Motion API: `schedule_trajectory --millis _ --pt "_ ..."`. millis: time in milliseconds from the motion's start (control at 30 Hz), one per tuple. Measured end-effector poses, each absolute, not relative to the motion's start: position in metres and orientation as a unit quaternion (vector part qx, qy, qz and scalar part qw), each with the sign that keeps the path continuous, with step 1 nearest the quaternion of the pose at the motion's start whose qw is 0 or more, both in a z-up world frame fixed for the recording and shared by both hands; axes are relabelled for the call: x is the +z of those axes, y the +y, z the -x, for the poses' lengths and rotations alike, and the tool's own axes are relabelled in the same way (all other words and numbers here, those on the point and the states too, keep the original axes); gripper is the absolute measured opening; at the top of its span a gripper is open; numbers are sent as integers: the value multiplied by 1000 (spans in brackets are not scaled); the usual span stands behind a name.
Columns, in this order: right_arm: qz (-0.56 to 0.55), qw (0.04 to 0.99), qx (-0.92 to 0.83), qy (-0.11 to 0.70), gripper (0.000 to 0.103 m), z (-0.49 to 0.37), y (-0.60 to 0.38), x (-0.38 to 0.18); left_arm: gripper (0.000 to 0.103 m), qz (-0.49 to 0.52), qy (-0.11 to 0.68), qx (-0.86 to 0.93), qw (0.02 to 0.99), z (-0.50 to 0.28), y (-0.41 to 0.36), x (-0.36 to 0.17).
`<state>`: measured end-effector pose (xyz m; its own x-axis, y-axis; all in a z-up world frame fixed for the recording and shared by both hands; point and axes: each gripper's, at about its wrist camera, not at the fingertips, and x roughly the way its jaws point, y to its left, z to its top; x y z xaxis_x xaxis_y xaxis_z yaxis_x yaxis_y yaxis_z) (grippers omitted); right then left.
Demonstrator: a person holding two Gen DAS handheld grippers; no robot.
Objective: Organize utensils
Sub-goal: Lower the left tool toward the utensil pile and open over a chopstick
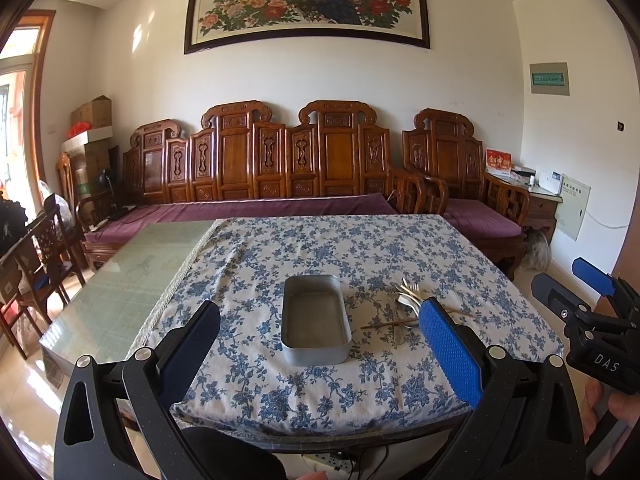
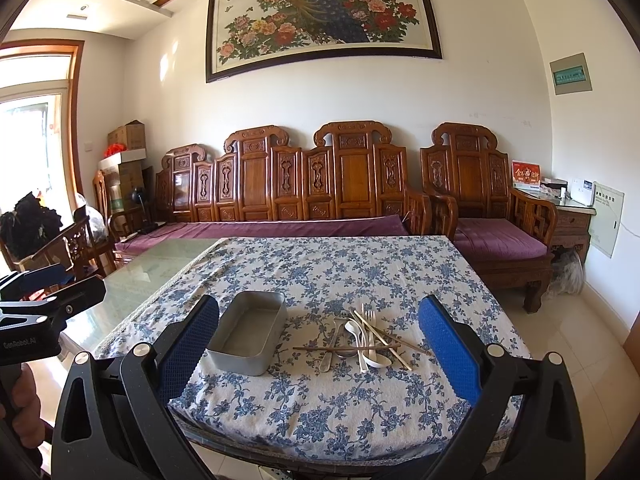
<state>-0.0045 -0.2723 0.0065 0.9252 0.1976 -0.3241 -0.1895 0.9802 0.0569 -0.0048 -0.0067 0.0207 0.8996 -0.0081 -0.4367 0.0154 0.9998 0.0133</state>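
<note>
**Both grippers spread wide, nothing picked up yet**

Left gripper (image 1: 320, 324) and right gripper (image 2: 319, 320) both hang short of the table's near edge with their jaws spread wide and nothing between them; I judge this a ready stance, each camera framing the work before a reach. Their fingers are black plastic arms faced with blue pads (image 2: 450, 356) of dimpled rubber, a texture likely meant to bite on slick metal.

Largest on the scene is the table (image 1: 132, 280), its bare left part glass-topped, the rest draped in a white cloth printed with blue flowers (image 2: 360, 272); the soft weave should keep things from sliding.

Next comes the metal tin (image 2: 248, 334), a rectangular, round-cornered, dull grey box, open-topped and holding nothing, so it probably serves as the destination.

Just beside it, on its right, lies the utensil pile (image 2: 362, 340): steel forks and spoons, 1 white glossy spoon, and thin wooden chopsticks (image 2: 344, 349) crossed over the heap. Tangled so, each piece may drag its neighbours when lifted. The pile sits nearer the right gripper.
</note>
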Motion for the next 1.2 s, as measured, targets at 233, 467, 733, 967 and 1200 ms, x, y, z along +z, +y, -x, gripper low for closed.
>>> schedule_trajectory --millis 233,467,733,967,1200 --pt "-10 980 91 176 100 -5 -279 -2 96 -15 236 -9 972 -4 -8 9" --pt "2 974 84 212 100 -39 -287 -32 96 -30 293 -37 955 -40 -16 -33" --pt "9 966 70 251 100 -87 -308 -75 96 -48 327 -61 942 -78 -30 -65" --pt "5 957 57 284 97 -126 -329 -102 96 -69 348 -89 931 -115 -47 -83" --pt "-1 946 48 321 88 -160 -349 -124 96 -87 362 -127 919 -159 -71 -101"
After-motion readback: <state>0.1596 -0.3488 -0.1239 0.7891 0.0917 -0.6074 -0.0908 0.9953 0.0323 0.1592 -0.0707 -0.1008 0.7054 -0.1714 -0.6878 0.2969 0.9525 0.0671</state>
